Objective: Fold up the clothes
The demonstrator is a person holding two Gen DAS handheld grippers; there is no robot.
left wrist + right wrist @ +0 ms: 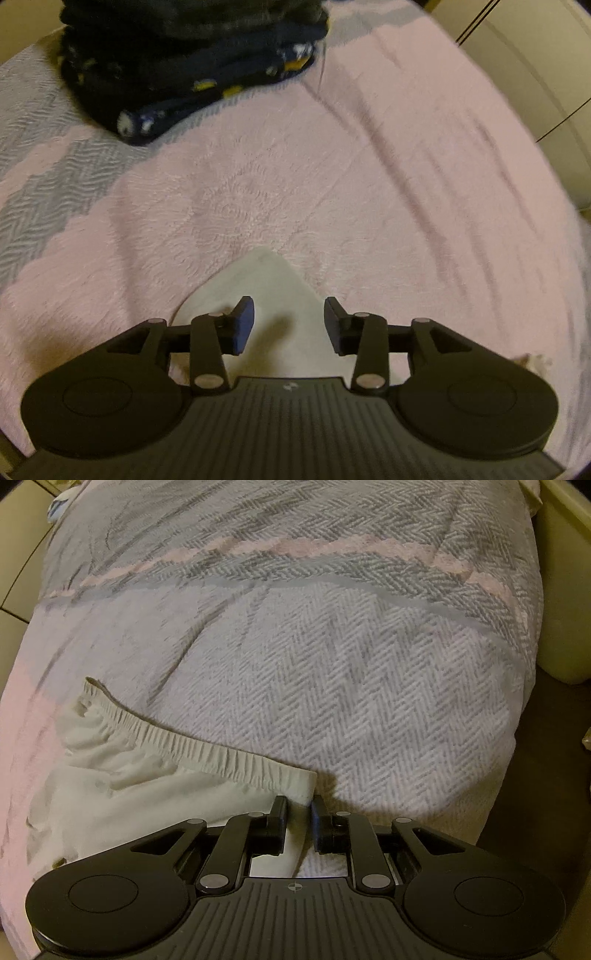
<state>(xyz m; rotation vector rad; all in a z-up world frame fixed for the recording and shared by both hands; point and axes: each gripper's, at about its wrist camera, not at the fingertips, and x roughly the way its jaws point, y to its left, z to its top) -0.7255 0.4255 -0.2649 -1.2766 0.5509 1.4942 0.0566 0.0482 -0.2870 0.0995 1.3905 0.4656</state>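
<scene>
My left gripper hangs spread over a corner of the white garment on the blanket — nothing pinched. My right gripper stands slightly parted at the waistband's end — seemingly letting go. I judge one fold laid; next, regrip edges.

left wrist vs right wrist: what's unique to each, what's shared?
Left wrist only: a stack of folded dark clothes at the far end, and the left gripper, jaws open over a plain white corner. Right wrist only: the garment's gathered elastic waistband, its end between the right gripper's slightly parted jaws. Both: the white garment on the pink and grey blanket.
</scene>
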